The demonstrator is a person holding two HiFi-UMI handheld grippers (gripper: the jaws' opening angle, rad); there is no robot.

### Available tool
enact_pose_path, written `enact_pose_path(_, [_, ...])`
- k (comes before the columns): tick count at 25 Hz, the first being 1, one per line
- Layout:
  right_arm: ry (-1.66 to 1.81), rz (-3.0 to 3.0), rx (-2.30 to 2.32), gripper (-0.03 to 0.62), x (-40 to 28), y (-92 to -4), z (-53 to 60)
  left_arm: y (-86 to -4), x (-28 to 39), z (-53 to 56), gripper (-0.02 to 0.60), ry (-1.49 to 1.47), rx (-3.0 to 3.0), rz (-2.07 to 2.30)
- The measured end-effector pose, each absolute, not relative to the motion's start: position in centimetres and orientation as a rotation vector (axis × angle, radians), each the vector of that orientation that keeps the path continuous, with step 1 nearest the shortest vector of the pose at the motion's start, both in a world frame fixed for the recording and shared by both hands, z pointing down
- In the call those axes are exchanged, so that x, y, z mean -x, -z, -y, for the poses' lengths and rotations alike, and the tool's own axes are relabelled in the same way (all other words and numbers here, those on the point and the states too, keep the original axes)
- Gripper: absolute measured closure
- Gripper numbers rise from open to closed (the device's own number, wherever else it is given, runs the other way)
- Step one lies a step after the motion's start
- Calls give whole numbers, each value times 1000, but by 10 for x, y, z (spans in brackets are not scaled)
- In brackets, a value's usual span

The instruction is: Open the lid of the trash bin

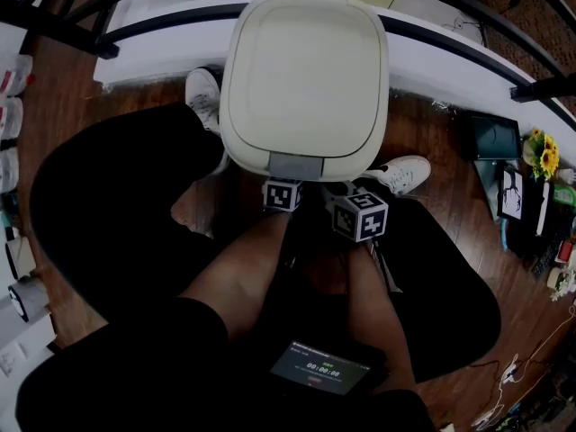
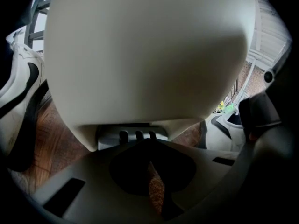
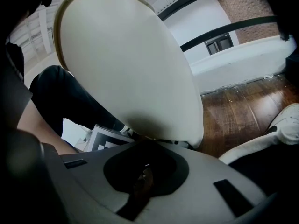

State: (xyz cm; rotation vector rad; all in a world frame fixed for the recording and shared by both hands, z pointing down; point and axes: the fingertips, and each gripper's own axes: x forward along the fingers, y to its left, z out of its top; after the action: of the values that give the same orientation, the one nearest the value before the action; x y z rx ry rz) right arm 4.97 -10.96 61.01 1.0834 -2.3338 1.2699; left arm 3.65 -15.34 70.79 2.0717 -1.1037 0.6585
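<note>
The cream trash bin (image 1: 306,70) stands on the wood floor between the person's feet, its lid down flat. A grey push tab (image 1: 295,165) sits at the lid's near edge. My left gripper (image 1: 282,187) is just below that tab, and my right gripper (image 1: 351,201) is beside it to the right, both pointing at the bin's front. In the left gripper view the bin's front fills the frame, with the ribbed grey tab (image 2: 135,135) right above my left gripper (image 2: 152,164), whose jaws show only a thin slit. The right gripper (image 3: 142,176) also looks shut under the bin (image 3: 126,69).
White shoes stand at the bin's left (image 1: 202,97) and right (image 1: 400,174). A timer screen (image 1: 322,367) lies on the person's lap. A white ledge (image 1: 162,34) with black rails runs behind the bin. A tablet (image 1: 493,138) and sunflowers (image 1: 543,151) lie at the right.
</note>
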Motion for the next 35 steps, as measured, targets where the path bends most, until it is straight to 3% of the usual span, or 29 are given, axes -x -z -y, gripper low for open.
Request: enact_pose_path(35, [-1272, 2302, -1096, 582, -49, -613, 110, -731, -33, 149, 548, -715, -1955, 1118])
